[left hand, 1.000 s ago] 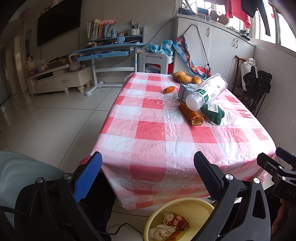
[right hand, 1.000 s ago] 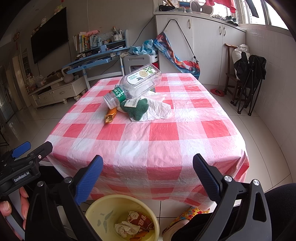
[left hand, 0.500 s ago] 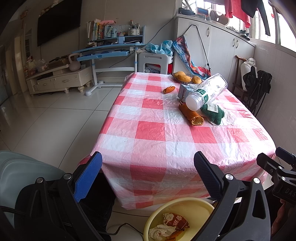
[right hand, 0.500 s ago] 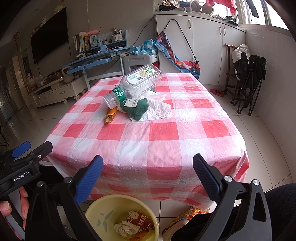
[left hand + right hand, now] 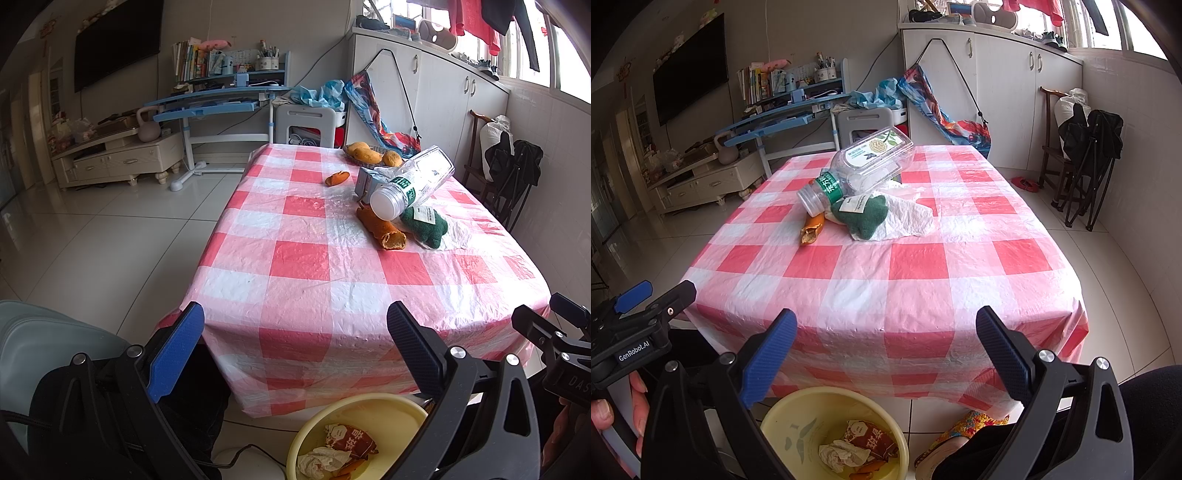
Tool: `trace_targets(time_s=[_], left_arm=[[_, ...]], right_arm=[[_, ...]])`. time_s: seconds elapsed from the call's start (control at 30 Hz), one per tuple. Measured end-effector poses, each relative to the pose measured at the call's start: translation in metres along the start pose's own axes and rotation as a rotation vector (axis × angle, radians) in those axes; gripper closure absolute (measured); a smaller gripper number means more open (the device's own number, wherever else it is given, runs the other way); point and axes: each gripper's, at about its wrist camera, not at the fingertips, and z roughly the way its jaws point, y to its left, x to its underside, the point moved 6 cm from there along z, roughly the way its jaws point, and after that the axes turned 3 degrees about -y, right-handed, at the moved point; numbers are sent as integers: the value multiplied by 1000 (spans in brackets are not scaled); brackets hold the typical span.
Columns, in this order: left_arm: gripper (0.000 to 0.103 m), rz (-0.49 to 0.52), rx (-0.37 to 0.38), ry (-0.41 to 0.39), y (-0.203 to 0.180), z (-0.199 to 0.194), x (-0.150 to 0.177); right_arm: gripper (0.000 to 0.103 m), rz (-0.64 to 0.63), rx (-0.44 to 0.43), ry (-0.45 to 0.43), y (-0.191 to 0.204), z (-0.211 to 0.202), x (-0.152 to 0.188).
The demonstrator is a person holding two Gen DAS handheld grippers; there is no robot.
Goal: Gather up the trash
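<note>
Nearest, both the left gripper [image 5: 295, 325] and the right gripper [image 5: 886, 332] hang with fingers spread wide, grasping nothing, above a yellow bin [image 5: 783, 417] holding a wrapper [image 5: 868, 439] and crumpled tissue [image 5: 838, 454]. Farther, mid-bench [image 5: 886, 288], a clear bottle [image 5: 860, 166] leans over a green cloth [image 5: 864, 218], white bag [image 5: 905, 221] and orange peel [image 5: 812, 229].

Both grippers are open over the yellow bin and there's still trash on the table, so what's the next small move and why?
Probably reach the right gripper forward toward the orange peel, the nearest scrap. Both grippers hang open and empty above the bin, and the plastic bottle leans on the pile behind it.
</note>
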Motion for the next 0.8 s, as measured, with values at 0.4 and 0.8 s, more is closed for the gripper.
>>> trace_targets(time_s=[0.4, 0.8], left_arm=[[7, -1, 0, 1, 0, 0, 0], [7, -80, 36, 9, 5, 9, -15]], right_arm=[[10, -2, 0, 1, 0, 0, 0], [10, -1, -50, -12, -3, -2, -14]])
